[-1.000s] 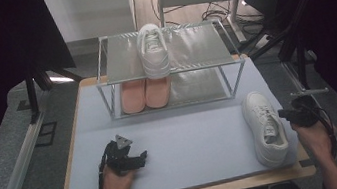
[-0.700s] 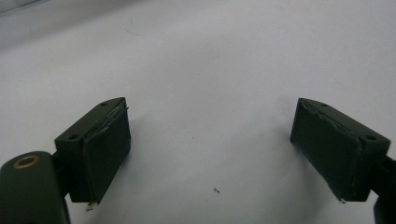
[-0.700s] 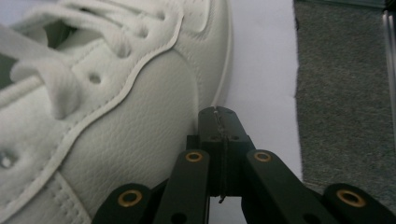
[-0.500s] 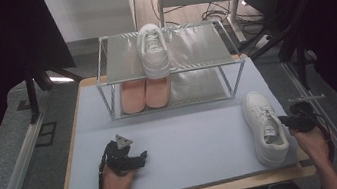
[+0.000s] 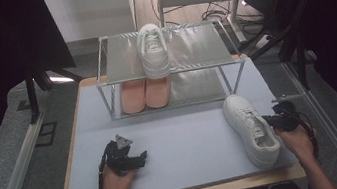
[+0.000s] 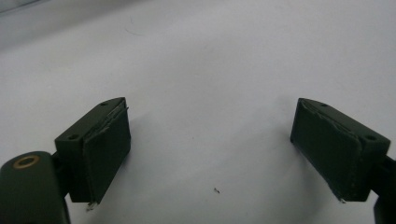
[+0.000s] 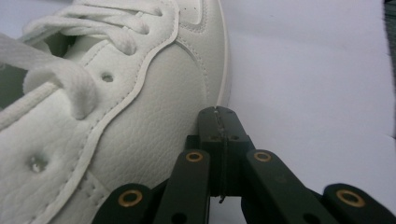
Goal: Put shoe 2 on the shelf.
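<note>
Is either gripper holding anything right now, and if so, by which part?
Nothing is held. The left gripper is open over bare mat; the right gripper is shut and empty beside the white sneaker.

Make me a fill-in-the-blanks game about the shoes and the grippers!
1. The white sneaker on the metal wire rack sits on the ____ shelf.
2. The pink shoes sit on the ____ shelf.
3. The left gripper is ____.
4. The right gripper, beside the white sneaker on the mat, is ____.

Missing words: top, bottom, open, shut
</note>
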